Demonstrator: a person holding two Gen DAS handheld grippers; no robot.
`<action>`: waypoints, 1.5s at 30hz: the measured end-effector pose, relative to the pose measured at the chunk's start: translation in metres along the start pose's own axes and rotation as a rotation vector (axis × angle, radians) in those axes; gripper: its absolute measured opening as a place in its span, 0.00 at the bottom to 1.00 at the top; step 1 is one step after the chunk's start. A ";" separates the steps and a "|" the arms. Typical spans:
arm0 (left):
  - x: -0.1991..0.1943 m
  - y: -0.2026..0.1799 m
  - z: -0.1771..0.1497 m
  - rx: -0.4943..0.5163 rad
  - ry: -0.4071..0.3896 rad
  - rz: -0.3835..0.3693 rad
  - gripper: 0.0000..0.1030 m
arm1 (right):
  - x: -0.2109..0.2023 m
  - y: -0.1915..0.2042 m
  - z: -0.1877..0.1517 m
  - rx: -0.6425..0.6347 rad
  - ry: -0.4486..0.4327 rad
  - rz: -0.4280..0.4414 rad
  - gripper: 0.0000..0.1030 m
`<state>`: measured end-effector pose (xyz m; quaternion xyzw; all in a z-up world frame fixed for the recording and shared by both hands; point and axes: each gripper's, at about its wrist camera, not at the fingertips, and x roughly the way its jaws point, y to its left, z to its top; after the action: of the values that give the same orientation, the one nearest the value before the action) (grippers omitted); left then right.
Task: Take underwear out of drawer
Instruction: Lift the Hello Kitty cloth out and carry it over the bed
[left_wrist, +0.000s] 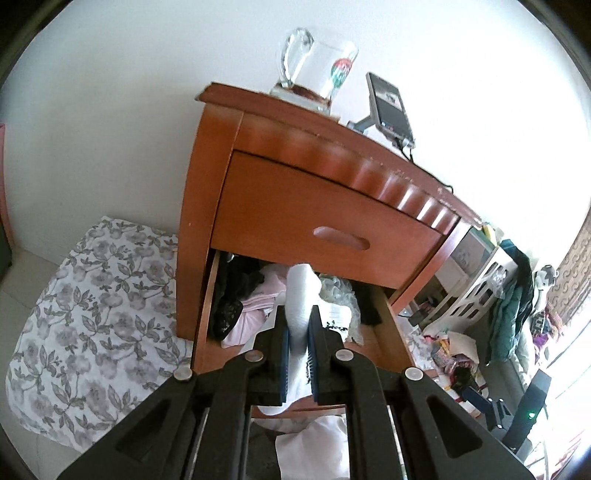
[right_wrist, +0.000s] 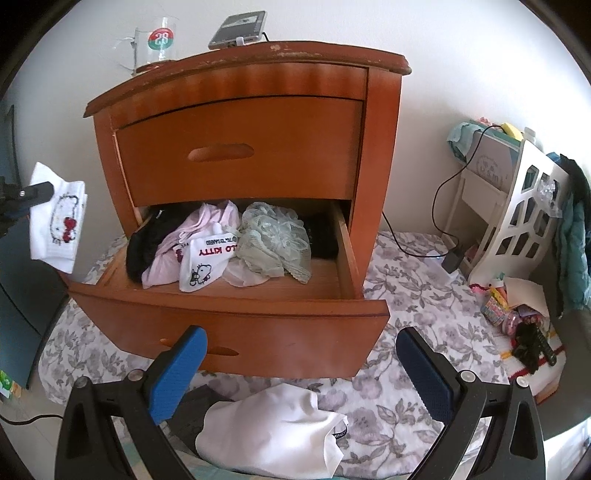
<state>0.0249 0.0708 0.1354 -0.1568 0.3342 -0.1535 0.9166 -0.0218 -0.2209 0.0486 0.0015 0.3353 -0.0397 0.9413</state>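
My left gripper (left_wrist: 297, 354) fingers pinch the white underwear (left_wrist: 301, 306): light, limp, probably slippery, so I grip a bunched fold; right gripper (right_wrist: 301, 369) fingers gape.

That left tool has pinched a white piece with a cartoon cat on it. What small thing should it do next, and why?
Probably carry it over to the white garment on the floral cloth and let go. The left gripper has its jaws shut on the white cat-print underwear, which hangs clear of the open drawer; more clothes wait inside.
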 end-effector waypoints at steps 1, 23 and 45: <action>-0.003 0.001 -0.001 -0.003 -0.006 0.001 0.09 | -0.002 0.000 0.000 -0.001 -0.002 0.000 1.00; -0.047 0.012 -0.025 -0.016 -0.029 0.016 0.09 | -0.027 0.009 -0.002 -0.012 -0.035 0.004 1.00; 0.049 -0.037 -0.102 0.077 0.324 -0.102 0.09 | -0.017 0.005 -0.009 -0.007 0.000 0.001 1.00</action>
<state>-0.0134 -0.0001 0.0484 -0.1115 0.4633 -0.2357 0.8470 -0.0400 -0.2140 0.0518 -0.0016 0.3354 -0.0382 0.9413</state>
